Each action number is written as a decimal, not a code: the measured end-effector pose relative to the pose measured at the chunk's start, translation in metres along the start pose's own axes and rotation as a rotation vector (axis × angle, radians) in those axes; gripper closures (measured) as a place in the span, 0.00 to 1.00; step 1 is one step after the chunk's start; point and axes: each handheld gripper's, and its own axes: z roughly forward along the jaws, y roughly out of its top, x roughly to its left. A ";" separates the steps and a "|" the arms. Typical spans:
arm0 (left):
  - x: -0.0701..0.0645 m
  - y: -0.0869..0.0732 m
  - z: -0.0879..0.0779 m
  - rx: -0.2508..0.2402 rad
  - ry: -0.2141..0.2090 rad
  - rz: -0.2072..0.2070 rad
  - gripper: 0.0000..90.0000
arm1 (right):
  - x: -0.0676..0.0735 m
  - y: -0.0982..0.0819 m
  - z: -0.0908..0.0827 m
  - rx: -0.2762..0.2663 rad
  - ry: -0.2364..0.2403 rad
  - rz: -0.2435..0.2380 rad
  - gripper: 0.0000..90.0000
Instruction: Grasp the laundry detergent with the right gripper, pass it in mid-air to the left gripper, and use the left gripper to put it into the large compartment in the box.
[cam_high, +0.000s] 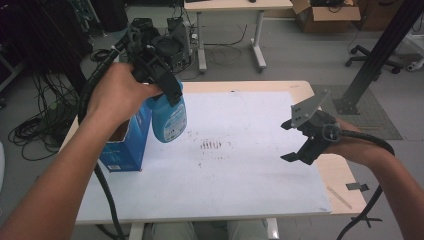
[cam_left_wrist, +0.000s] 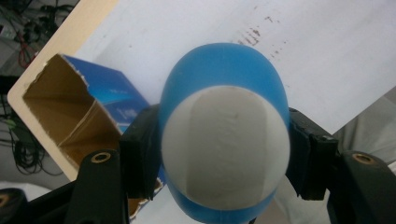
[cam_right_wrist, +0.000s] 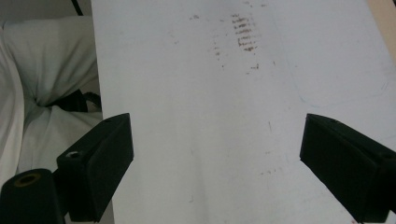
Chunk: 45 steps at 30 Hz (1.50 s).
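A blue bottle (cam_high: 169, 120) with a white end (cam_left_wrist: 224, 140) hangs in the air at the table's left, my left gripper (cam_high: 172, 95) shut on it; in the left gripper view both black pads press on its sides. Just below and left of it stands an open blue cardboard box (cam_high: 127, 145), its brown inside (cam_left_wrist: 70, 107) showing nothing in it. My right gripper (cam_high: 290, 140) hovers at the right over the white sheet (cam_high: 240, 175), open, with only bare sheet (cam_right_wrist: 210, 93) between its jaws (cam_right_wrist: 215, 163).
Brown smudges (cam_high: 211, 145) mark the sheet's middle. A thin wooden strip (cam_high: 339, 196) and a small black piece (cam_high: 357, 186) lie on the bare tabletop at the near right corner. Beyond the table are another desk (cam_high: 235, 5), a cardboard box (cam_high: 325, 15) and floor cables (cam_high: 35, 130).
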 end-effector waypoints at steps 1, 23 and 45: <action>0.002 -0.001 -0.001 -0.001 0.001 -0.015 0.42 | 0.000 0.000 0.000 0.010 0.003 0.000 0.10; 0.050 -0.011 -0.036 0.020 0.048 -0.299 0.42 | -0.003 -0.007 -0.001 0.140 0.042 -0.015 0.11; 0.092 -0.027 -0.045 0.028 0.100 -0.484 0.42 | -0.009 -0.005 -0.004 0.157 0.031 -0.020 0.11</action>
